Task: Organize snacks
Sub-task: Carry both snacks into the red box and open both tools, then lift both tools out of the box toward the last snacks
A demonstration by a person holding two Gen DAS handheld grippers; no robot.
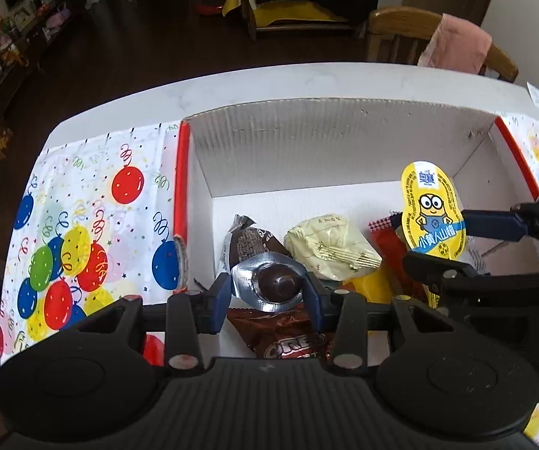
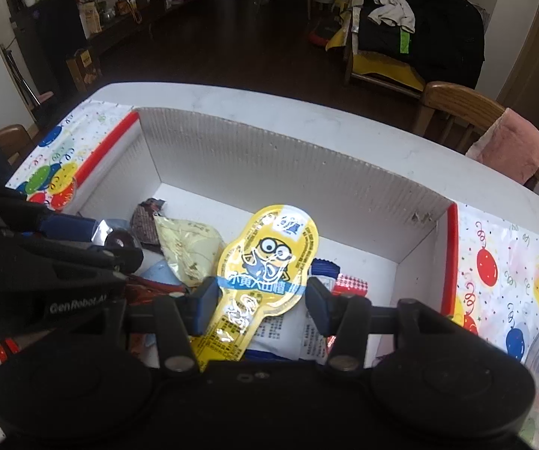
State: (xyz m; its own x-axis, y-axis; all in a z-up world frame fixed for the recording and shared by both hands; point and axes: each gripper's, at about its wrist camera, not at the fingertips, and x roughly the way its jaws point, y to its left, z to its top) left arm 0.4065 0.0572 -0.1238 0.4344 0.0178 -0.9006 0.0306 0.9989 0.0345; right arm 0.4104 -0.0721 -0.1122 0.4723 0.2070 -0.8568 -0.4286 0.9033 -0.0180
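Observation:
My left gripper [image 1: 267, 287] is shut on a silver blister pack with a dark chocolate ball [image 1: 275, 281], held low over the white cardboard box [image 1: 307, 135]. My right gripper [image 2: 260, 294] is shut on a yellow Minions snack pack [image 2: 265, 258], held upright over the box's right part; the pack also shows in the left wrist view [image 1: 432, 212]. In the box lie a brown wrapped snack [image 1: 246, 243], a pale yellow packet [image 1: 329, 243], an Oreo pack [image 1: 288, 341] and red and yellow wrappers [image 1: 382, 262].
The box stands on a balloon-print cloth [image 1: 81, 225] on a white table [image 1: 269, 82]. A wooden chair with a pink cloth [image 1: 457, 45] stands behind the table. A white and blue packet [image 2: 292, 333] lies under my right gripper.

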